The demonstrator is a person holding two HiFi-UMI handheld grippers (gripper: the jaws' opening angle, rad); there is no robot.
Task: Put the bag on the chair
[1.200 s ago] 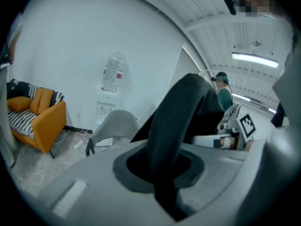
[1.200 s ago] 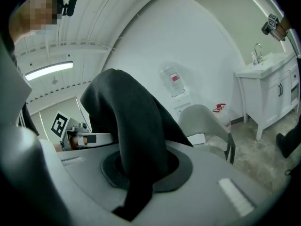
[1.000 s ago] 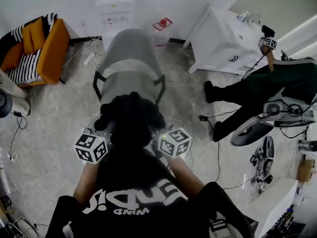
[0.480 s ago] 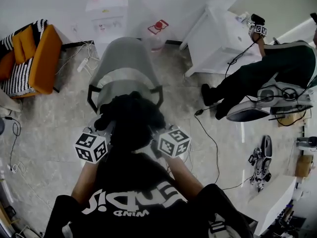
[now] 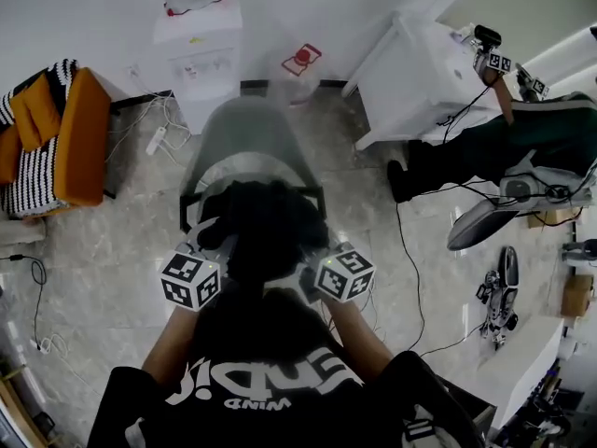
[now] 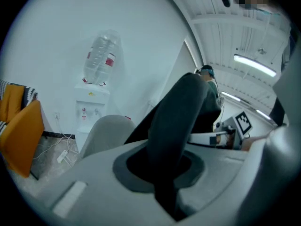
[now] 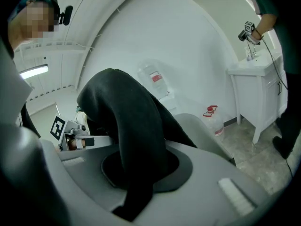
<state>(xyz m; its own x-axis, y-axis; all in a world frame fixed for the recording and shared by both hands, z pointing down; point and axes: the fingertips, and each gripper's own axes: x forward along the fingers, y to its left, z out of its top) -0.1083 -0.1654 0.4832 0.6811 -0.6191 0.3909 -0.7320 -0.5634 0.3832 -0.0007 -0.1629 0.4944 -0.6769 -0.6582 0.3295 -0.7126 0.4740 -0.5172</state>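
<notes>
A black bag point(image 5: 266, 227) hangs between my two grippers, over the front of the seat of a grey chair point(image 5: 244, 138). My left gripper point(image 5: 207, 252) is shut on one dark strap point(image 6: 176, 121) of the bag, which runs up out of its jaws point(image 6: 164, 185). My right gripper point(image 5: 313, 258) is shut on the other strap point(image 7: 136, 126), which is pinched between its jaws point(image 7: 136, 185). The bag's bulk hides both sets of fingertips in the head view. The chair's back point(image 6: 106, 131) shows behind the strap in the left gripper view.
A water dispenser point(image 5: 194, 28) stands against the wall behind the chair, with a water jug point(image 5: 300, 62) on the floor beside it. An orange armchair point(image 5: 61, 138) is at the left. A white cabinet point(image 5: 420, 73) and a seated person point(image 5: 522, 143) are at the right. Cables lie on the floor.
The bag and both grippers have moved forward, so the bag now overlaps the chair's seat. Both grips on the straps are unchanged. The person at the right has shifted.
</notes>
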